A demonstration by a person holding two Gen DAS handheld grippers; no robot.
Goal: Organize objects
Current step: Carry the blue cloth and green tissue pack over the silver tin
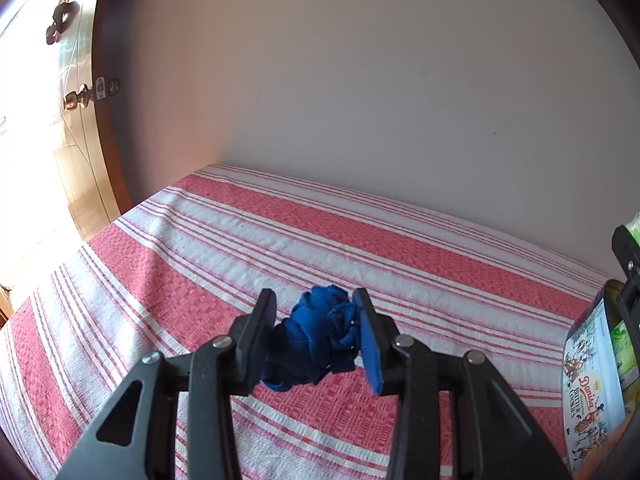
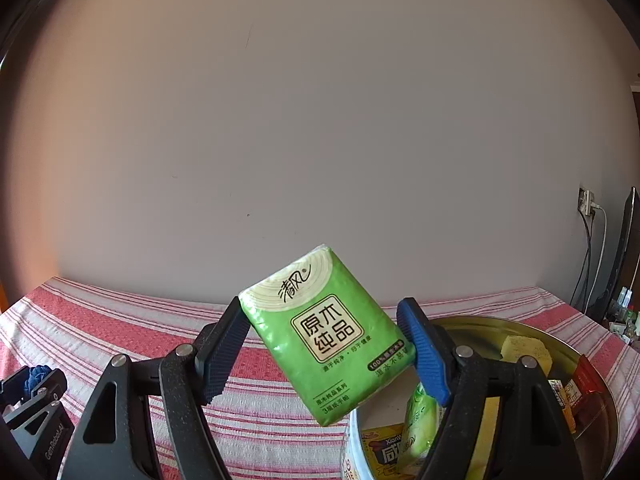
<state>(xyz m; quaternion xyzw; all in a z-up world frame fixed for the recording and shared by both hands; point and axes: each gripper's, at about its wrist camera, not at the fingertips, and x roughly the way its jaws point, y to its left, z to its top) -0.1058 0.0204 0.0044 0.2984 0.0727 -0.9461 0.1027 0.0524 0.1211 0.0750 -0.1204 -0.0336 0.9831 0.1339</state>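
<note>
Tissue pack (image 2: 326, 334), pinched tilted in my right tongs (image 2: 324, 354), hangs just above the open cookie tin (image 2: 592, 364); my left tongs (image 1: 316, 334) clamp blue cloth (image 1: 320, 332) farther off.

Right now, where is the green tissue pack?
In the right wrist view the green tissue pack is clamped tilted in the right gripper, above the striped cloth, just left of the open round tin.

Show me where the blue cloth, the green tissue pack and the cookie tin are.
blue cloth (image 1: 320, 332), left wrist view, middle of bundle.
green tissue pack (image 2: 326, 332), right wrist view, printed front.
cookie tin (image 1: 588, 384), left wrist view, printed side wall.
</note>
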